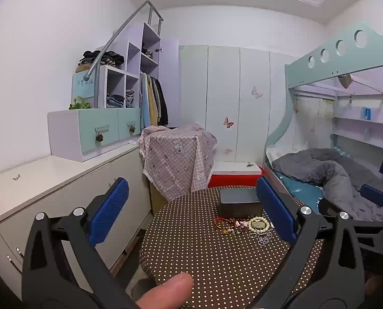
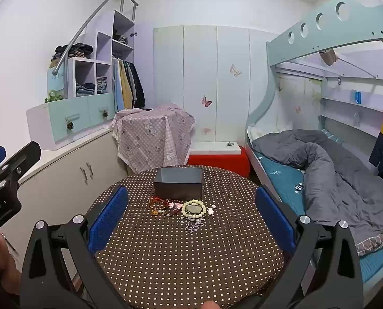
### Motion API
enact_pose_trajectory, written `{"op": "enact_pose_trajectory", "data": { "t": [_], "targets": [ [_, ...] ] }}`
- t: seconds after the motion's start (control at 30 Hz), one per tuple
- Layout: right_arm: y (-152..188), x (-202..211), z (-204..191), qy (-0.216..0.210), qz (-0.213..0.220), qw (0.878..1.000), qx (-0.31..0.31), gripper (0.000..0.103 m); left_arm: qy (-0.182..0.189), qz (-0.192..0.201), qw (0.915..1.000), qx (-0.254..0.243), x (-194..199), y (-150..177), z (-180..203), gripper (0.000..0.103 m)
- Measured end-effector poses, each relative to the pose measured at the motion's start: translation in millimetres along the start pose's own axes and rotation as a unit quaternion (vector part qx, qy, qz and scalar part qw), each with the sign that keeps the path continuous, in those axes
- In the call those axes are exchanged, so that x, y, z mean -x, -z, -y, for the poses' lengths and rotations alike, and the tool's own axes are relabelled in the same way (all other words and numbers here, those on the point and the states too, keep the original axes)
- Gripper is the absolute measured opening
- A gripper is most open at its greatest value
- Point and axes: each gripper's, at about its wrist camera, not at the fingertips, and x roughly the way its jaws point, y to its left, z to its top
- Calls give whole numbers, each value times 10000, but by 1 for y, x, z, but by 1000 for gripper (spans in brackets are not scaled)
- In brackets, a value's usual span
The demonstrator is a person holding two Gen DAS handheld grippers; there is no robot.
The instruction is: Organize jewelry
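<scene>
A pile of jewelry lies on a round brown polka-dot table: a cream bead bracelet, a red cord bracelet, pink and dark beads and a silver chain. Behind the pile stands an open dark grey box. The pile and the box also show in the left wrist view. My right gripper is open, held above the table in front of the pile. My left gripper is open and empty, left of the pile.
White cabinets run along the left wall with a drawer unit and shelves. A cloth-covered box and a red-and-white stool stand behind the table. A bunk bed with a grey quilt is on the right.
</scene>
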Motion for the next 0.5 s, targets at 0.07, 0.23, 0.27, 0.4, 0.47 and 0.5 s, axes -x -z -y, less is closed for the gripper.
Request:
{"op": "enact_pose_trajectory", "data": {
  "t": [0.07, 0.23, 0.27, 0.4, 0.47, 0.5],
  "targets": [
    [0, 1, -1, 17, 54, 10000, 23, 95, 16, -9, 10000, 10, 0, 0, 0, 97],
    [0, 1, -1, 28, 35, 10000, 8, 95, 6, -16, 10000, -48, 1, 0, 2, 97],
    [0, 1, -1, 38, 37, 10000, 12, 95, 12, -17, 10000, -37, 2, 3, 6, 97],
    [-4, 5, 0, 24, 71, 10000, 23, 95, 5, -18, 10000, -61, -3, 2, 5, 97],
    [-4, 5, 3, 53, 91, 9999, 39, 95, 17, -23, 10000, -39, -3, 3, 7, 97],
    [-5, 4, 4, 62, 101, 9999, 40, 95, 34, -29, 10000, -28, -3, 3, 8, 97]
  ]
}}
